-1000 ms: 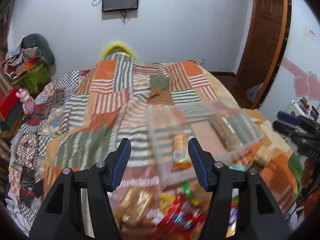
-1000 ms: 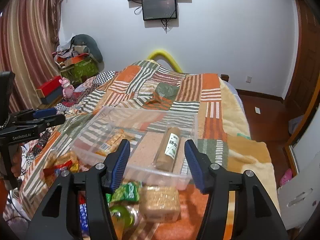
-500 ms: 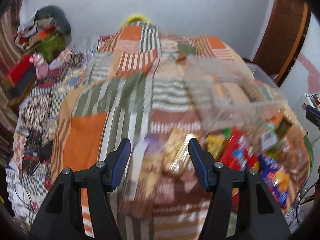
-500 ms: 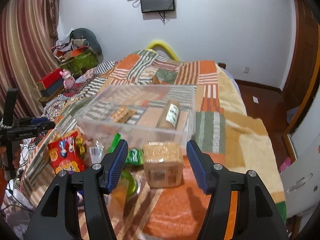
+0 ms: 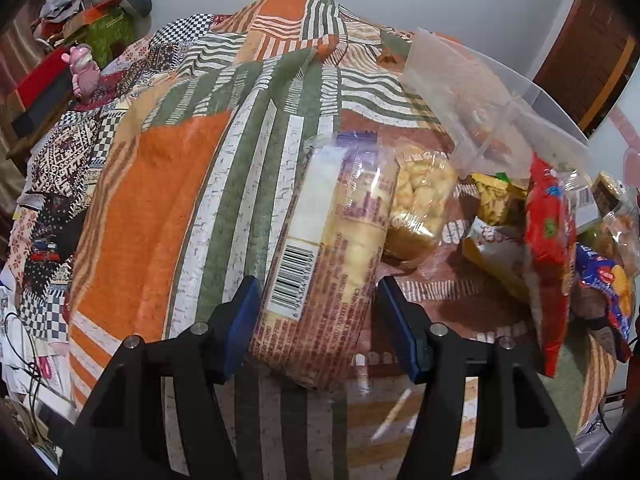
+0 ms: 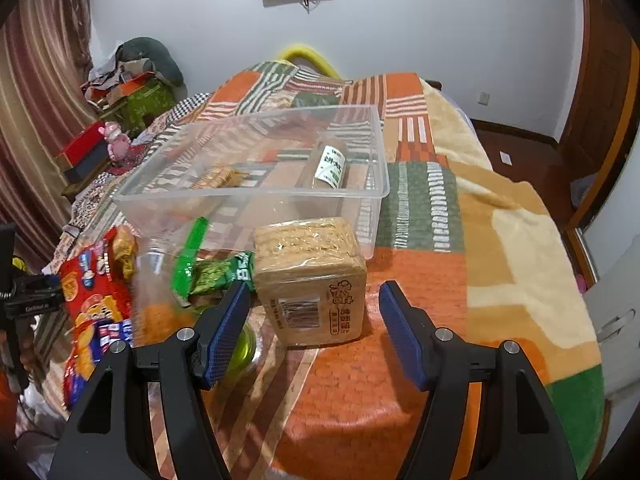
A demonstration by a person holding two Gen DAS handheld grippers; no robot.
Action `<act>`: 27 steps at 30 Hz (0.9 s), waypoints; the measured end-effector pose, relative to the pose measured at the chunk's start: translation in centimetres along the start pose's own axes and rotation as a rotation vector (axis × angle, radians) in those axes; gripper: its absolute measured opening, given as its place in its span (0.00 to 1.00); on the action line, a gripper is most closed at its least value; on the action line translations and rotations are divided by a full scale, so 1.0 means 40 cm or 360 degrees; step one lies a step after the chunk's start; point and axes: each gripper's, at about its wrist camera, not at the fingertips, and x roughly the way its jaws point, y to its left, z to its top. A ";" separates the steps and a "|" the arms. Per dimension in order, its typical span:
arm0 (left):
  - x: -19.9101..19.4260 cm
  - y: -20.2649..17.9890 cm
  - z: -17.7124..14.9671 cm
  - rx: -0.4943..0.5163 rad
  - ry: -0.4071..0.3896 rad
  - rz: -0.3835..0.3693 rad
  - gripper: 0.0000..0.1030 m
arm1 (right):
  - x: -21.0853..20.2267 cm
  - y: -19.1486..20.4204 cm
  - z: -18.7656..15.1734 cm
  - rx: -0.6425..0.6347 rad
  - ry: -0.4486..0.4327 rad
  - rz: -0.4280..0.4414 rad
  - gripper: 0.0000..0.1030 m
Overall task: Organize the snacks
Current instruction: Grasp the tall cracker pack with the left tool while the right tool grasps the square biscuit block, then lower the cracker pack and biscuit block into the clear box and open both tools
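Note:
My left gripper (image 5: pixel 318 320) is open around a long clear biscuit pack with a barcode (image 5: pixel 324 248), which lies on the quilt between its fingers. The left pad looks to touch it; the right pad stands apart. My right gripper (image 6: pixel 314 330) is open, its fingers either side of a square cracker pack (image 6: pixel 312 276) on the bed. Behind that stands a clear plastic bin (image 6: pixel 360 192) holding a brown roll (image 6: pixel 326 166) and a cracker packet (image 6: pixel 218 178). The bin's corner also shows in the left wrist view (image 5: pixel 460 76).
Loose snacks lie heaped left of the cracker pack: a red bag (image 6: pixel 90 288), green packets (image 6: pixel 212 274), a green jar (image 6: pixel 244 346). In the left wrist view a puffed-snack bag (image 5: pixel 420 200), yellow packet (image 5: pixel 496 216) and red bag (image 5: pixel 548 240) lie right. Clutter lines the bed's far left.
My left gripper has dropped and come forward onto the biscuit pack, which now sits between its fingers. My right gripper has moved down and closer to the cracker pack.

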 end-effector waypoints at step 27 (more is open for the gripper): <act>-0.087 -0.036 0.050 0.0021 -0.0223 0.0011 0.42 | -0.051 0.003 0.012 0.0013 -0.0087 0.0028 0.51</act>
